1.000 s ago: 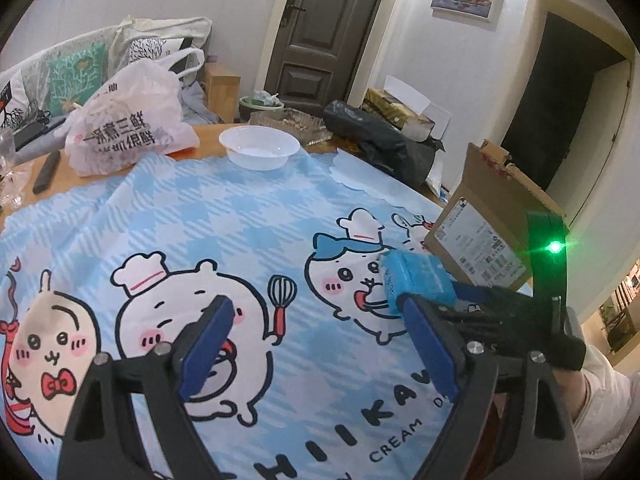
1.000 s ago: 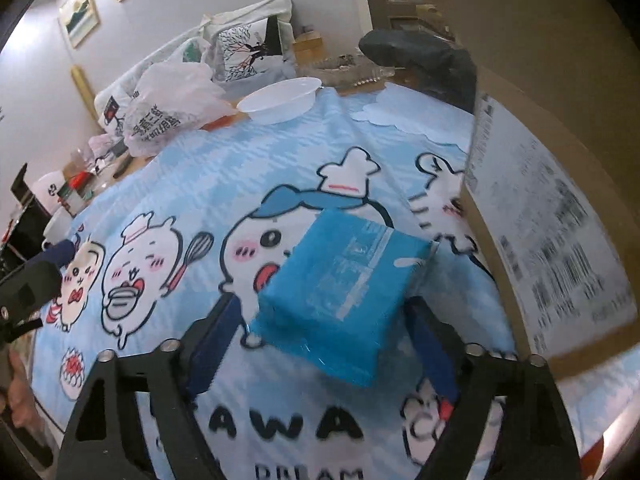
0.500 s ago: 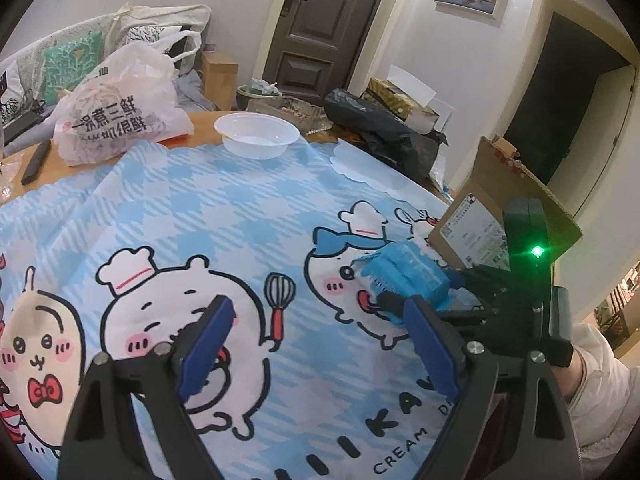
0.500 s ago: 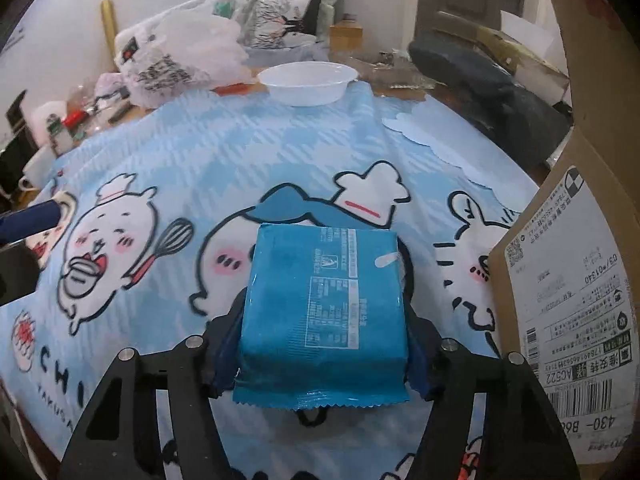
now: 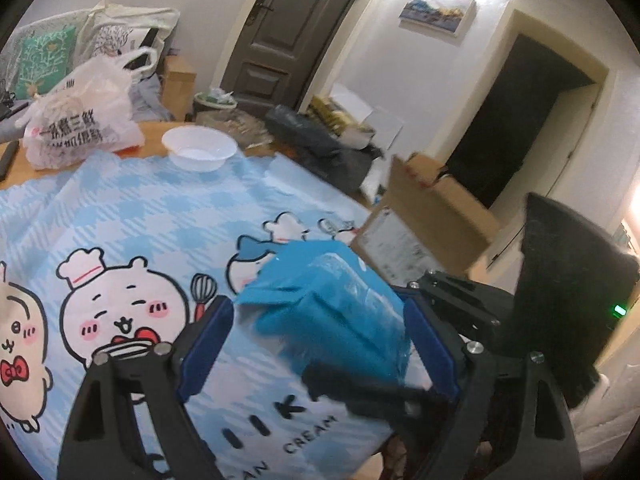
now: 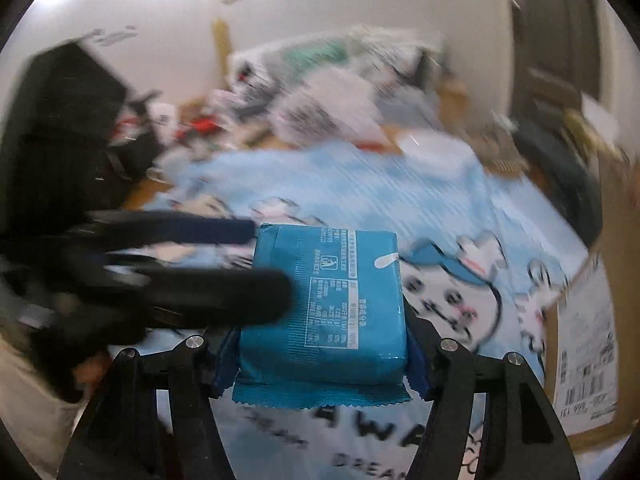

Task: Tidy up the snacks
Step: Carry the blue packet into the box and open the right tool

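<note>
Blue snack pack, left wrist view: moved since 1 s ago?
Yes. The blue snack pack, clamped in the right tool, has come away from the cardboard box and now sits between the left tool's open fingers.

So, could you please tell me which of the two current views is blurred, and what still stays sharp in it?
Right wrist view: the room, the tablecloth and the left tongs are smeared by motion, while the blue snack packet clamped in the right tongs stays sharp, its print visible. Left wrist view: mostly crisp, with glare at the ceiling and fisheye bending at the door.
</note>
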`<action>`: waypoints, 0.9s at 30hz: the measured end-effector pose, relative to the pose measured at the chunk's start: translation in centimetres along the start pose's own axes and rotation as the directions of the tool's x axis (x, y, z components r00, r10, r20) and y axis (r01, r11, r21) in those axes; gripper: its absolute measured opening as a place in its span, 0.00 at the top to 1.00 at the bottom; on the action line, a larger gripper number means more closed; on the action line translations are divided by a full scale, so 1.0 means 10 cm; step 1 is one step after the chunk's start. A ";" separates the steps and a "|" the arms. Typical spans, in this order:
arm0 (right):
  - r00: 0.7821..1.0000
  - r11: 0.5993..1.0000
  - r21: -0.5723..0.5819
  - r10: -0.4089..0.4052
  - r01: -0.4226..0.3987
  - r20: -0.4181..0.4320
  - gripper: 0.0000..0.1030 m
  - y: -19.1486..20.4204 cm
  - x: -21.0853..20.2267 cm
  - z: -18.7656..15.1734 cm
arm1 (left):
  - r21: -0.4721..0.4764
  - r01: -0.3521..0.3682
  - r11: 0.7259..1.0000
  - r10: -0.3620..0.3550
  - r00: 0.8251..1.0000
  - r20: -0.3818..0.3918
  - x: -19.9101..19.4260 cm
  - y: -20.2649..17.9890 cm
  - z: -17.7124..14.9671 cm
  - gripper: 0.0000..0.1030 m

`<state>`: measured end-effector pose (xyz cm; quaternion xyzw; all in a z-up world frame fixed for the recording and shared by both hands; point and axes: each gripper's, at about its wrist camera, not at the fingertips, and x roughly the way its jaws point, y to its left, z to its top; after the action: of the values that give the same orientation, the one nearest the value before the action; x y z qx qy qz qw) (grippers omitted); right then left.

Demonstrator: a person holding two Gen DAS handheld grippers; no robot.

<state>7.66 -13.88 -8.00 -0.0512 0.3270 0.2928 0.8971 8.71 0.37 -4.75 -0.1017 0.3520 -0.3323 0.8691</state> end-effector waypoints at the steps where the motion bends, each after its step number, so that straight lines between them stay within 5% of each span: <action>1: 1.000 1.000 -0.028 0.013 -0.012 0.025 0.40 0.08 -0.08 0.02 | 0.005 0.004 1.000 -0.004 1.000 0.006 -0.04 -0.04 0.00 0.19; 8: 0.992 0.992 -0.128 0.025 -0.010 0.120 0.40 0.45 -0.52 0.10 | 0.046 -0.004 0.999 0.001 0.997 0.075 -0.37 -0.33 0.01 0.43; 19: 0.995 0.995 -0.093 0.026 -0.017 0.094 0.40 0.14 -0.92 0.12 | 0.193 -0.059 0.979 0.047 0.997 0.065 -0.26 -1.00 0.23 0.48; 27: 0.987 0.999 -0.029 -0.017 0.022 0.159 0.40 -0.50 -1.46 0.11 | 0.326 -0.036 0.945 0.026 0.999 0.034 0.24 -1.73 0.65 0.49</action>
<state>2.10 -24.81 1.38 -0.0449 0.2496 0.2920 0.9222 5.63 -14.68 5.79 0.0443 0.2809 -0.3707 0.8842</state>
